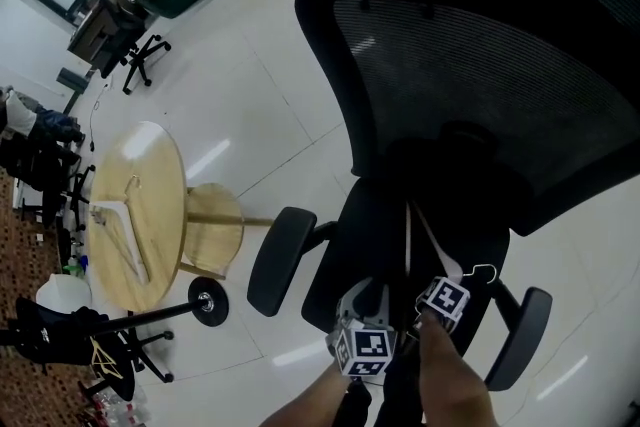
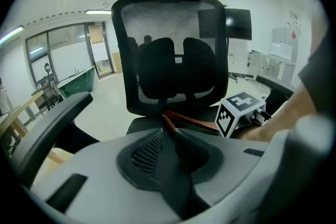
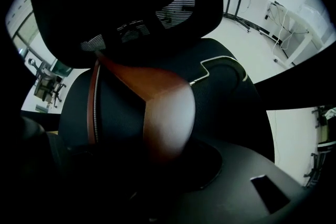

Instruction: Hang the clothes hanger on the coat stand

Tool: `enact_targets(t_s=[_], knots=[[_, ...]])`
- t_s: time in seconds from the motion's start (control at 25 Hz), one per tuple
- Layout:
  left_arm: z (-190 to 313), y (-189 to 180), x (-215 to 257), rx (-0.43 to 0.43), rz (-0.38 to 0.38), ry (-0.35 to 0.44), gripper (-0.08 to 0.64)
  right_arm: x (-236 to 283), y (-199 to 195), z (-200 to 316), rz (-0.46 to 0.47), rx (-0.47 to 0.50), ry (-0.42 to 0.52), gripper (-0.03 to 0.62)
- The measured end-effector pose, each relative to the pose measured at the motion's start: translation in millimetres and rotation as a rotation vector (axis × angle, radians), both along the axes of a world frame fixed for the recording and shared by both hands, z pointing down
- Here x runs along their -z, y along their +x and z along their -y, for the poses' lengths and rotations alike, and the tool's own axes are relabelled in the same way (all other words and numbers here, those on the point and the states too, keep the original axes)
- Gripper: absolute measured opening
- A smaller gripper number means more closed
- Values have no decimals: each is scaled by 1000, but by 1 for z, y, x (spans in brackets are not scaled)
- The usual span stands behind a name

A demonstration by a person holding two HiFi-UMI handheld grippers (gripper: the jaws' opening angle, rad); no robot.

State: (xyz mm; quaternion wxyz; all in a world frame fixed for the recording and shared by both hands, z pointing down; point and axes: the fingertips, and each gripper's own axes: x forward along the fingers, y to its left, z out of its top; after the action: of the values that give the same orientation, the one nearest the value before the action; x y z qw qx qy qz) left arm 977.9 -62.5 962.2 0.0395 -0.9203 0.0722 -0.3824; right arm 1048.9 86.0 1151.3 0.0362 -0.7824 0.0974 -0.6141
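Note:
A brown wooden clothes hanger (image 3: pixel 157 97) with a thin metal hook (image 3: pixel 220 63) lies on the seat of a black mesh office chair (image 1: pixel 480 95). In the head view only the hook (image 1: pixel 481 272) shows clearly. My right gripper (image 3: pixel 157 157) points steeply down, shut on the hanger's wooden shoulder, which runs in between its jaws. My left gripper (image 2: pixel 167 131) sits just left of it (image 1: pixel 362 345), jaws together with nothing seen pinched; the hanger's corner (image 2: pixel 167 115) lies just past its tips. The right gripper's marker cube (image 2: pixel 239 110) shows beside it.
A black coat stand (image 1: pixel 205 303) with a round base rises at the lower left, clothes hanging near its top. Behind it is a round wooden table (image 1: pixel 150 165) carrying light hangers (image 1: pixel 120 230). Chair armrests (image 1: pixel 280 260) flank the seat. White tiled floor lies all round.

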Motion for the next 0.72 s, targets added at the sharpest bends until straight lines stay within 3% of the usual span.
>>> enact_targets(t_s=[0.04, 0.12, 0.24, 0.4, 0.72], knots=[[0, -3, 5, 0, -5, 0, 86, 4, -3, 4, 2, -2, 33, 97], [-1, -7, 15, 2, -17, 4, 85, 14, -9, -7, -1, 12, 1, 90], [-4, -13, 33, 5, -39, 6, 83, 35, -25, -4, -4, -12, 84, 83], [-10, -33, 82, 2, -77, 2, 81, 91, -62, -21, -20, -1, 50, 81], [-17, -90, 240, 0, -220, 7, 81, 277, -83, -40, -356, 106, 60, 78]])
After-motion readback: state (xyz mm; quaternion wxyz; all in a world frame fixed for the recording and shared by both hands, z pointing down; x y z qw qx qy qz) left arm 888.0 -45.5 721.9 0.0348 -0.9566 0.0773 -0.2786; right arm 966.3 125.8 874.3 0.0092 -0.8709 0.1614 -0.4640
